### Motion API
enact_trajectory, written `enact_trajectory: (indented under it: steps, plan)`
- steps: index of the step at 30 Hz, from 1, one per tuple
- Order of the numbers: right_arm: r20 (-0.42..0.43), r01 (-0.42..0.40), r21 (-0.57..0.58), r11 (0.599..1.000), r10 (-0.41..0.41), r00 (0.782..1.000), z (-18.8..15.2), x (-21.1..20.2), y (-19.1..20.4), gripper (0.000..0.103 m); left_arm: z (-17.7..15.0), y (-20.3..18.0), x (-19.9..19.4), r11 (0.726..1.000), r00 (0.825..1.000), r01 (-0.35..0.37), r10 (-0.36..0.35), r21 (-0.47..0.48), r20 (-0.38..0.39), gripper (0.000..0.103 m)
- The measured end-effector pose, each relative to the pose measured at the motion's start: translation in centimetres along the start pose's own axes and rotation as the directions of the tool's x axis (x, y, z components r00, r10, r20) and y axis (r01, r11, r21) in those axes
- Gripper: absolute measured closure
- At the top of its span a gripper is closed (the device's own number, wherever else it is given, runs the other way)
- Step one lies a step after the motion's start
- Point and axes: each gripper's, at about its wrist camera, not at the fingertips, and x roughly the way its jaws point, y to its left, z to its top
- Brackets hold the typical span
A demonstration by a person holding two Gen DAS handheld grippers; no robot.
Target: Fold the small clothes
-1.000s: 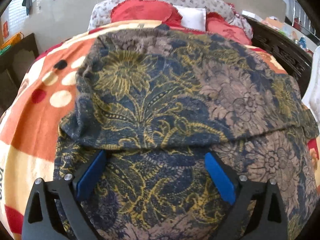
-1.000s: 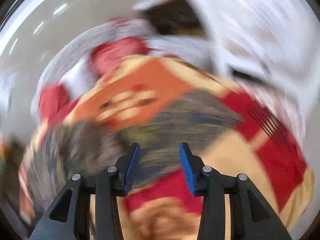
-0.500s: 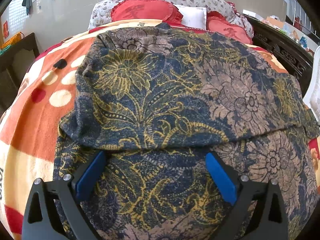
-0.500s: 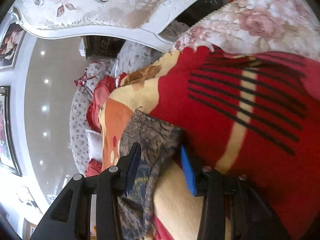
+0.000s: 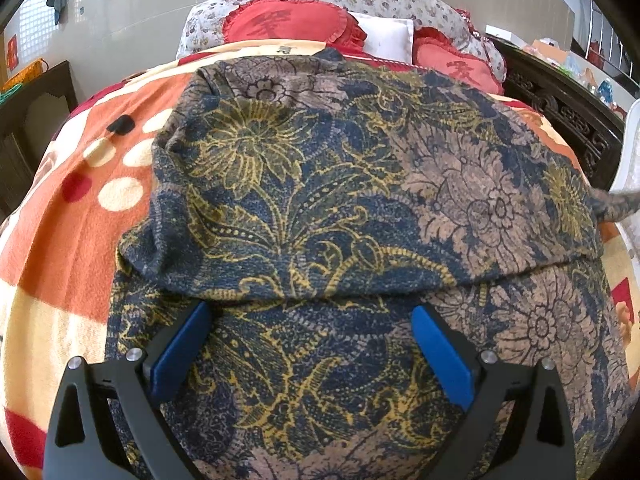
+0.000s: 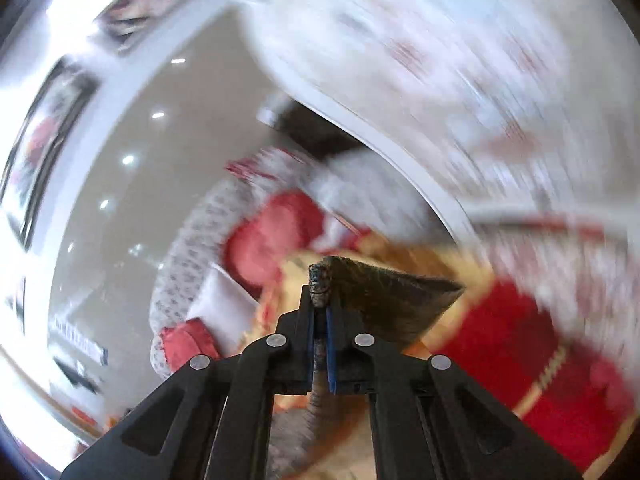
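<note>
From my left wrist camera almost nothing differs from a second ago: the navy and tan floral-print knit garment (image 5: 320, 208) lies spread over the orange, cream and red fleece blanket (image 5: 80, 240) on the bed, one layer folded back over another so that a rounded fold edge runs across the middle of the view. The one change is at the far right, where a corner of the garment now lifts off the blanket and stretches out of the picture. My left claw (image 5: 310, 344) hangs over the lower layer with its blue pads (image 5: 182, 350) set wide apart, and nothing is between them; I cannot tell whether the tips touch the cloth. Behind the garment sit red ruffled cushions (image 5: 288, 24) and a white pillow (image 5: 388, 38) against a floral bolster.

From my right wrist camera the change is large. Half a second ago the jaws stood partly open around the garment's edge on the blanket; they have just been closing, and now my right claw (image 6: 320, 312) is clamped tight on a pinch of that same fabric, which pokes out above the tips and fans away to the right as a taut dark wedge. The view is smeared with motion, showing the cushions, blanket and a pale wall beyond.
</note>
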Motion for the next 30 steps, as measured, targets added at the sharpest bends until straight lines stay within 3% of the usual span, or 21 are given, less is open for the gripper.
enact_trajectory:
  steps: [2, 5, 7, 10, 13, 17, 19, 22, 25, 28, 30]
  plan:
    - [0.012, -0.046, -0.078, 0.996, 0.047, 0.999, 0.6, -0.7, 3.7, 0.081, 0.0, 0.1, 0.0, 1.000, 1.000, 0.005, -0.005, -0.004, 0.002, 0.001]
    - [-0.044, -0.107, -0.199, 0.974, 0.100, 0.994, -1.0, 0.3, 9.0, 0.081, 0.0, 0.3, -0.1, 1.000, 1.000, 0.013, -0.013, -0.012, 0.005, 0.001]
    - [-0.113, -0.140, -0.269, 0.953, 0.114, 0.987, -3.8, 1.8, 11.9, 0.081, -0.1, 0.4, -0.2, 1.000, 1.000, 0.018, -0.018, -0.017, 0.008, 0.001]
    - [-0.248, -0.231, -0.331, 0.915, 0.152, 0.957, -9.7, 4.6, 15.9, 0.081, 0.0, 0.5, -0.2, 0.999, 1.000, 0.027, -0.026, -0.026, 0.011, 0.001]
    - [-0.377, -0.346, -0.343, 0.873, 0.209, 0.902, -17.0, 6.7, 19.8, 0.081, -0.1, 0.8, -0.3, 0.999, 0.999, 0.038, -0.038, -0.038, 0.016, 0.001]
    - [-0.510, -0.442, -0.317, 0.839, 0.242, 0.826, -25.6, 9.4, 23.6, 0.081, -0.1, 1.0, -0.4, 0.997, 0.998, 0.052, -0.050, -0.049, 0.022, 0.001]
    - [-0.582, -0.482, -0.282, 0.829, 0.252, 0.773, -30.9, 11.4, 25.4, 0.081, -0.1, 1.2, -0.5, 0.997, 0.998, 0.061, -0.060, -0.056, 0.024, 0.001]
    - [-0.654, -0.508, -0.311, 0.803, 0.207, 0.728, -37.3, 13.9, 26.9, 0.081, -0.1, 1.3, -0.5, 0.996, 0.997, 0.069, -0.068, -0.063, 0.027, 0.001]
    - [-0.699, -0.488, -0.380, 0.786, 0.102, 0.707, -43.5, 16.0, 27.0, 0.081, -0.1, 1.3, -0.5, 0.995, 0.997, 0.075, -0.073, -0.067, 0.029, 0.001]
    - [-0.695, -0.435, -0.515, 0.738, -0.063, 0.716, -47.0, 16.6, 26.2, 0.080, -0.1, 1.5, -1.1, 0.993, 0.995, 0.087, -0.083, -0.078, 0.045, 0.002]
    - [-0.688, -0.438, -0.560, 0.703, -0.101, 0.718, -47.4, 16.0, 25.1, 0.078, 0.3, 1.8, -2.1, 0.989, 0.990, 0.120, -0.112, -0.092, 0.083, 0.002]
